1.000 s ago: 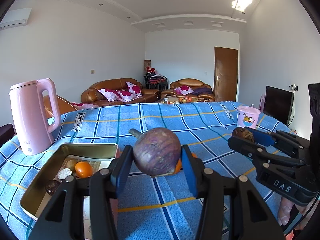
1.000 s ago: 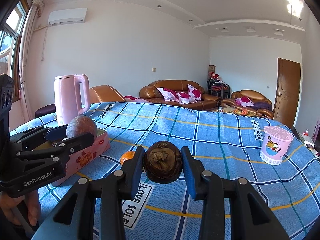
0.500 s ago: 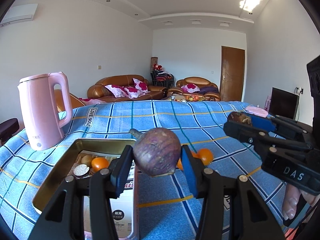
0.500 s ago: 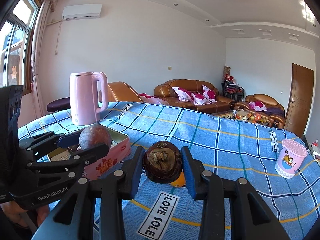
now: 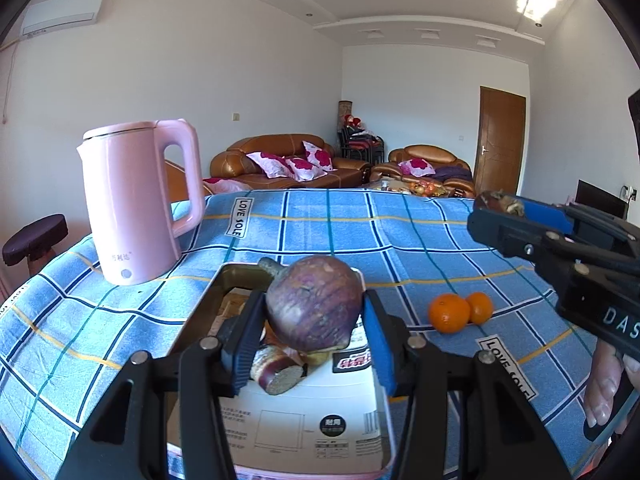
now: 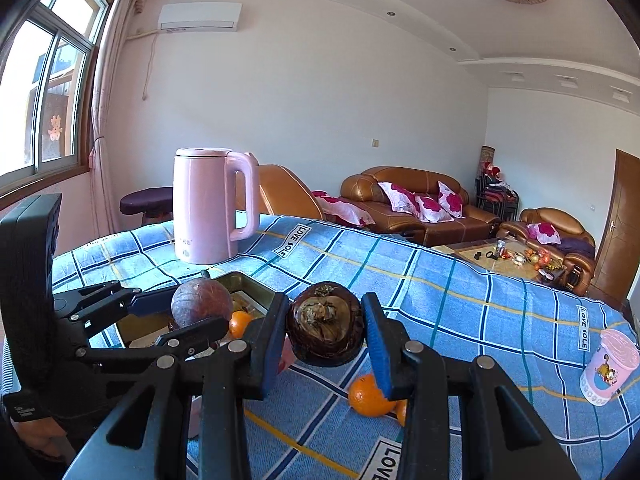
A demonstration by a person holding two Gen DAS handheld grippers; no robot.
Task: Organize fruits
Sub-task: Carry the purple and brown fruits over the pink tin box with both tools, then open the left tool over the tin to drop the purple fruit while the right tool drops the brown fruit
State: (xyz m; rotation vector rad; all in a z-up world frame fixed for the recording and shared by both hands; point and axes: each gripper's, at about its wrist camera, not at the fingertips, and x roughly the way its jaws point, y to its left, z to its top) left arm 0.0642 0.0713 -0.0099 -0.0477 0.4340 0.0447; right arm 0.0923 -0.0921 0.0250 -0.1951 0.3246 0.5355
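Observation:
My left gripper (image 5: 314, 338) is shut on a round purple fruit with a stem (image 5: 314, 302), held above the open pink tin (image 5: 200, 316) lined with printed paper. Inside the tin lie a cut brown piece (image 5: 276, 372) and an orange (image 6: 239, 323). My right gripper (image 6: 325, 338) is shut on a dark brown fruit (image 6: 325, 328), held over the blue checked cloth to the right of the tin. Two oranges (image 5: 458, 312) lie on the cloth between the tin and the right gripper (image 5: 496, 210). The left gripper (image 6: 192, 320) shows at the left in the right wrist view.
A pink kettle (image 5: 136, 200) stands behind the tin at the left. A pink cartoon cup (image 6: 608, 368) stands at the far right of the cloth (image 5: 340, 224). Sofas, a door and a stool lie beyond the table. A hand (image 5: 604, 384) holds the right gripper.
Both grippers have swung left with their fruits. The purple fruit now hangs over the tin instead of beside it, and the kettle has come closer to the middle of both views.

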